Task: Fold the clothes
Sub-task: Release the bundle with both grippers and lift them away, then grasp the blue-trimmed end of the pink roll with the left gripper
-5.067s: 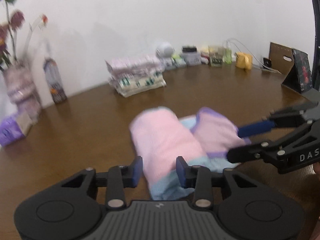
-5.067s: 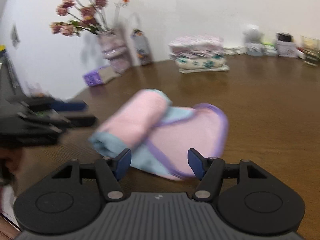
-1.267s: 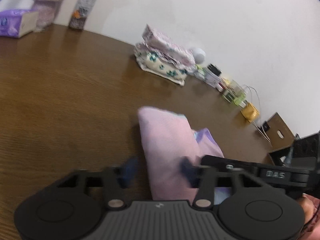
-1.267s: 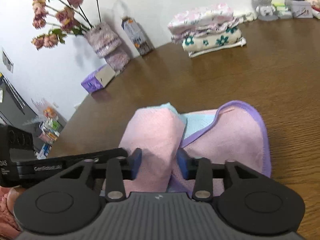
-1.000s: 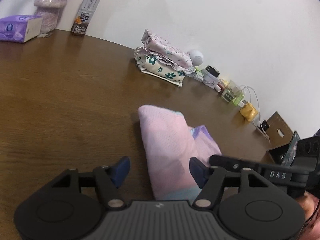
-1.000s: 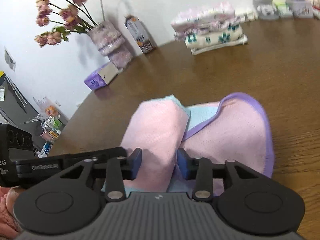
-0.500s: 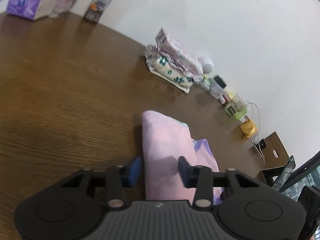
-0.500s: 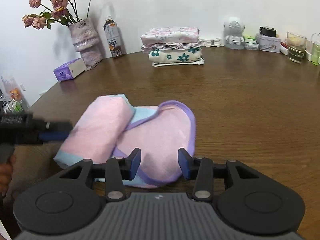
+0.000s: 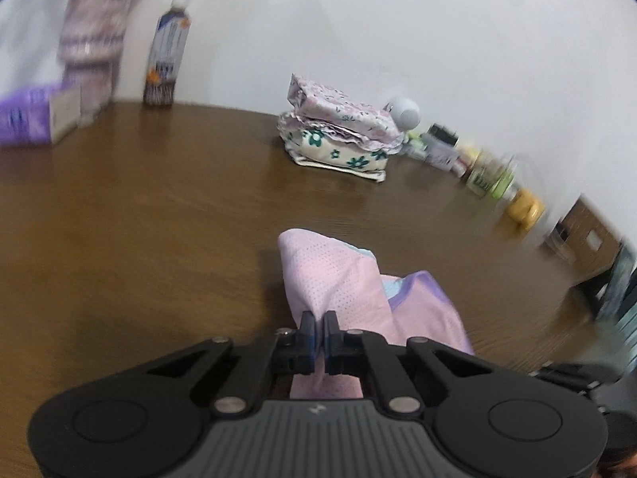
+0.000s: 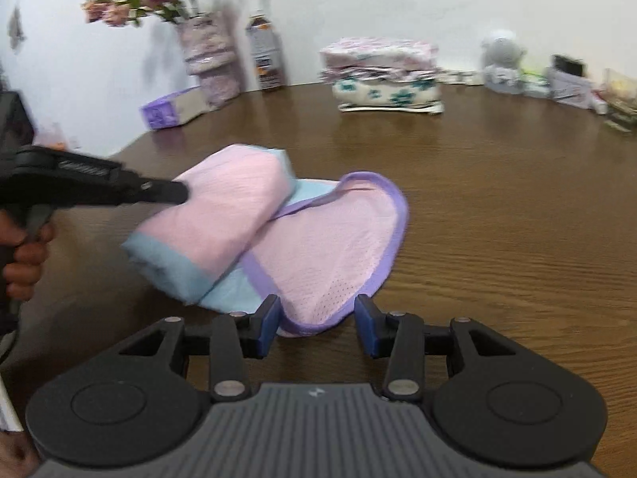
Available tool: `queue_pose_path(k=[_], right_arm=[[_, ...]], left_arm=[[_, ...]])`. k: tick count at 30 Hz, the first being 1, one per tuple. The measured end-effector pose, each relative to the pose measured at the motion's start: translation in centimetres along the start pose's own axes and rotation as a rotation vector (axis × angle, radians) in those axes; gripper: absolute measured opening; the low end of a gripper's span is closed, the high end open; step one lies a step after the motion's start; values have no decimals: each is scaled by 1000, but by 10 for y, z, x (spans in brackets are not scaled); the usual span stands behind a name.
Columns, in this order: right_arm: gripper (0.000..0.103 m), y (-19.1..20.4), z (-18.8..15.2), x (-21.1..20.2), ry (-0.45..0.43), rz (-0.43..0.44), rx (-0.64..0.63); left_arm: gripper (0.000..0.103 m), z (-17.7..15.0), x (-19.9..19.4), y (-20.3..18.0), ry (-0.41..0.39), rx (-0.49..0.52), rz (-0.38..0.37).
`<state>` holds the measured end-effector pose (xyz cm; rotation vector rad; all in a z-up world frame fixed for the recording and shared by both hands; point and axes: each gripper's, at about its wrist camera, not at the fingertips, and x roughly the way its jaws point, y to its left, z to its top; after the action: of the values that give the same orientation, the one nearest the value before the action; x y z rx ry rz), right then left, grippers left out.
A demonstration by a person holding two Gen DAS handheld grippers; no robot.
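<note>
We pinch the pink garment's (image 9: 338, 279) folded flap with the left gripper (image 9: 318, 336); right gripper (image 10: 314, 324) waits spread at the purple hem (image 10: 392, 235).

tabletop (image 10: 497, 207): brown wood | vase (image 10: 211, 59): pink flowers, by the wall, far left | bottle (image 10: 266, 55): upright just beside vase | tissue box (image 10: 171, 109): purple, in front of vase | folded stack (image 10: 384, 73): floral cloths near wall | white figure (image 10: 502, 59): right of stack | small jars (image 9: 487, 177): blurred, along wall
</note>
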<state>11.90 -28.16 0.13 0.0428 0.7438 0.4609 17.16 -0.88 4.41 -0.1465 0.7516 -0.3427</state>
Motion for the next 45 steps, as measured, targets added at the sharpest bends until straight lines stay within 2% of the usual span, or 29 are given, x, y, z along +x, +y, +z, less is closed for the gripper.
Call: queue_pose_path(k=[4,8,10,14,17,23,27,29,32,34,35,38,40,45], right_arm=[[42,19,-2,0,-5,63,-60],[42,27,-2,2,-5,73,-88],[42,27,-2,3,-6,77,-89],[42,25,-4,1,-21,97,-84],[42,23,-5,-1,-27,111,-82],[42,18,-8,-7,-41,128,-82],[42,15,-10,-11,-47,124,-76],[42,14,-11,-13,-49,121,-72],[47,11,-13,-15,-52,116,-67],[48,9,-14,-17,-52,105,-57],[48,8,-14,-17,-53,102,-53],[48,11,-13,-15,-50,102,-54],[48,17,-11,-10,-39,106,-65],[48,39,-4,4,-12,141,-102]], left_arm=[[2,13,-11,-3,6,157,129],[2,24,-8,-19,25,337,258],[3,27,-4,-32,38,408,292],[3,25,12,-70,58,518,309],[3,20,21,-96,65,551,260],[3,9,38,-132,69,546,166],[3,5,51,-139,74,507,123],[9,4,42,-135,54,467,87],[11,6,12,-120,-12,406,66],[23,4,-9,-103,-43,367,79],[24,1,-18,-94,-47,349,88],[26,-11,-38,-66,-35,297,96],[31,-23,-44,-50,-12,285,93],[33,-47,-31,-27,49,301,75]])
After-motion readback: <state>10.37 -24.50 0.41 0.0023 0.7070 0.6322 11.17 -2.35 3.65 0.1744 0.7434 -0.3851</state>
